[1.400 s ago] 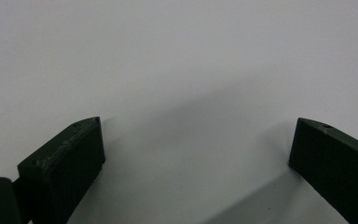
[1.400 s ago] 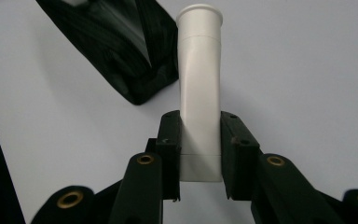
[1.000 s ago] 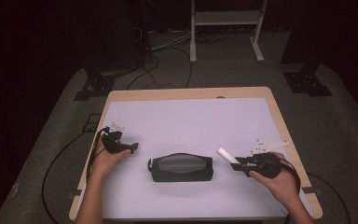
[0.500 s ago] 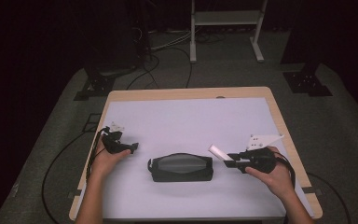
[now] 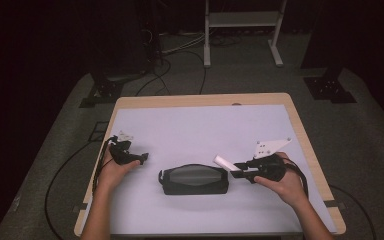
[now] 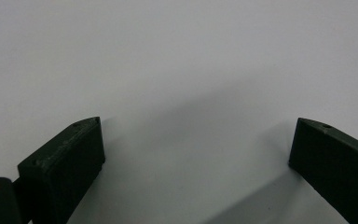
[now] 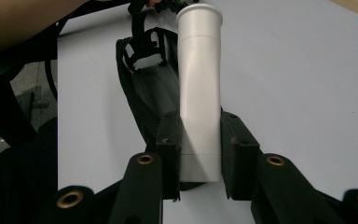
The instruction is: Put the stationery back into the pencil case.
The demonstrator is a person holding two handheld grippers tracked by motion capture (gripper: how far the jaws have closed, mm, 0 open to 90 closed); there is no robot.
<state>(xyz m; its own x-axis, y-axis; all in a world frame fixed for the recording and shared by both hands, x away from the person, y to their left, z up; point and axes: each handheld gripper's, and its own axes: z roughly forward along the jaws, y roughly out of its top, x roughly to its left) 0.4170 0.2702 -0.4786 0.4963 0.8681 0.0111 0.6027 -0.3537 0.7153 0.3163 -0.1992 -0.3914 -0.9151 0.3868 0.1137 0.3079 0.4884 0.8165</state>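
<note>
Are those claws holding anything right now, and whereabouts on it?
The right claw grips a white tube near its lower end, both pads against its sides. The left claw stands open, holding nothing.

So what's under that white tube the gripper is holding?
Under the white tube, clamped in the right gripper, lies the black pouch on the table. The tube covers part of the pouch's end; what's inside the pouch can't be seen.
</note>
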